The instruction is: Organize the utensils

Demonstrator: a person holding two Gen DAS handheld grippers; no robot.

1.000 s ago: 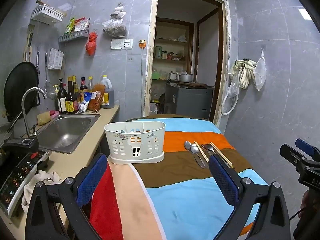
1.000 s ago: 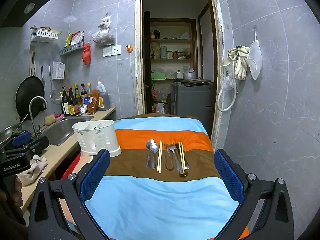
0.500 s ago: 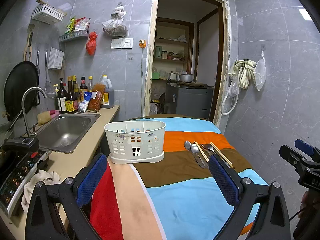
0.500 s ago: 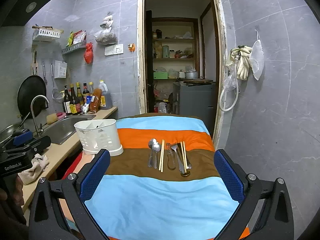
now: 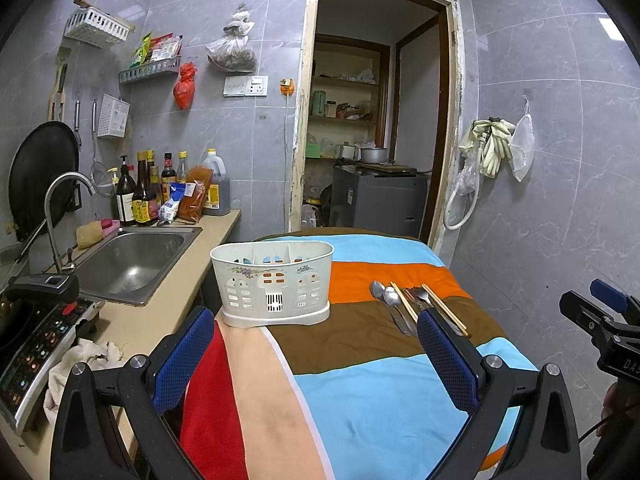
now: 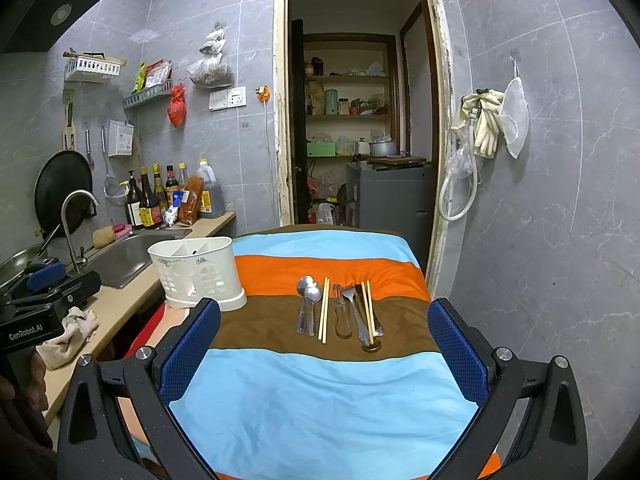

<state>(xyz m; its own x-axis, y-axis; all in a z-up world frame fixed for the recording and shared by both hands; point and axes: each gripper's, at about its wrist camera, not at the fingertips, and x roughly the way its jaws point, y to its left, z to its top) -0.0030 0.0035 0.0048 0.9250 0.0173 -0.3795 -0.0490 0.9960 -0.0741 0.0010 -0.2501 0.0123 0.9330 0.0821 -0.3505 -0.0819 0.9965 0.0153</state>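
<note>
A white plastic utensil caddy [image 5: 273, 282] [image 6: 197, 274] stands upright on the left of a table covered with a striped cloth [image 5: 360, 392] [image 6: 320, 400]. Utensils lie in a row on the brown stripe: two spoons [image 6: 309, 304] [image 5: 386, 300], chopsticks [image 6: 324, 308], forks [image 6: 354, 312] and more chopsticks [image 6: 370, 310]. My left gripper [image 5: 312, 344] is open and empty, above the cloth in front of the caddy. My right gripper [image 6: 324, 336] is open and empty, above the cloth in front of the utensils.
A counter with a sink [image 5: 132, 258], tap [image 5: 60, 208], bottles [image 5: 140, 196], a cloth rag [image 5: 86, 356] and a cooker [image 5: 28, 336] runs along the left. A doorway [image 6: 356, 120] lies behind the table. A tiled wall [image 6: 540, 200] is on the right.
Both grippers stay open. The right wrist view has shifted slightly, with the table and utensils sitting a little lower and nearer. The left view is almost unchanged.
</note>
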